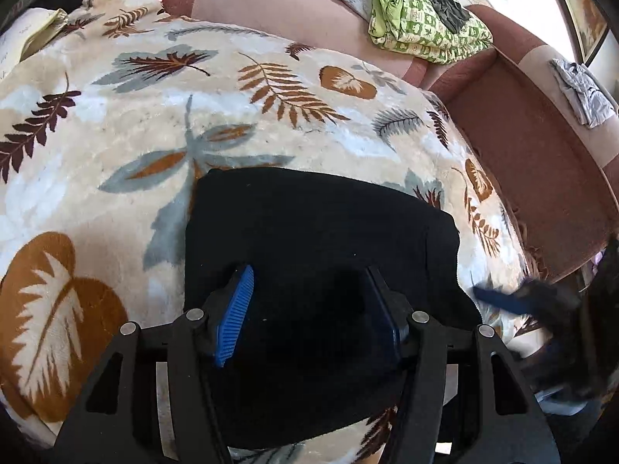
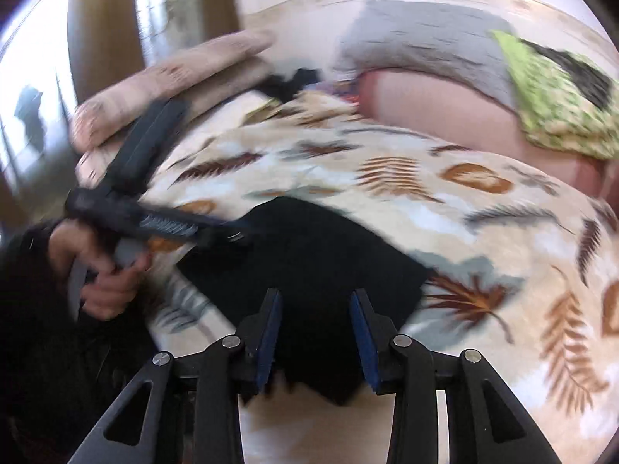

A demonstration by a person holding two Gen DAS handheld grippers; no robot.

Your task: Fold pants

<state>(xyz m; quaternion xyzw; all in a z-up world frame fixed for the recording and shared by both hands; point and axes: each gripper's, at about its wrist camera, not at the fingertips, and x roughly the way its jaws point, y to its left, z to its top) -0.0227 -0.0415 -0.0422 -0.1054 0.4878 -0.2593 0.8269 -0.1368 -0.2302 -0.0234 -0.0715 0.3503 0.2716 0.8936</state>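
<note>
1. Blue-padded fingers of the left gripper (image 1: 309, 309) stand wide apart over the black pants (image 1: 309, 224), holding nothing; whether the tips touch the cloth cannot be told, black on black.
2. Spread apart too are the fingers of the right gripper (image 2: 315, 328), with the near edge of the pants (image 2: 309, 255) showing between them; nothing is clamped.
3. Folded into a compact dark block, the pants lie on the leaf-print blanket (image 1: 135, 127). Their near edge is hidden under the left gripper's frame, and no seams or folds can be made out in the black.
4. Right of the pants in the left view, the right gripper (image 1: 514, 301) is a dark blur with one blue streak.
5. Left of the pants in the right view, the person's hand (image 2: 104, 274) grips the left gripper (image 2: 174, 228), smeared by motion blur.
6. Beyond the pants, past the blanket, a green patterned cloth (image 1: 421, 23) lies on the sofa back (image 1: 271, 11), cut off at the frame's top.
7. Far right of the pants, a small grey cloth (image 1: 580, 92) sits on the sofa arm.
</note>
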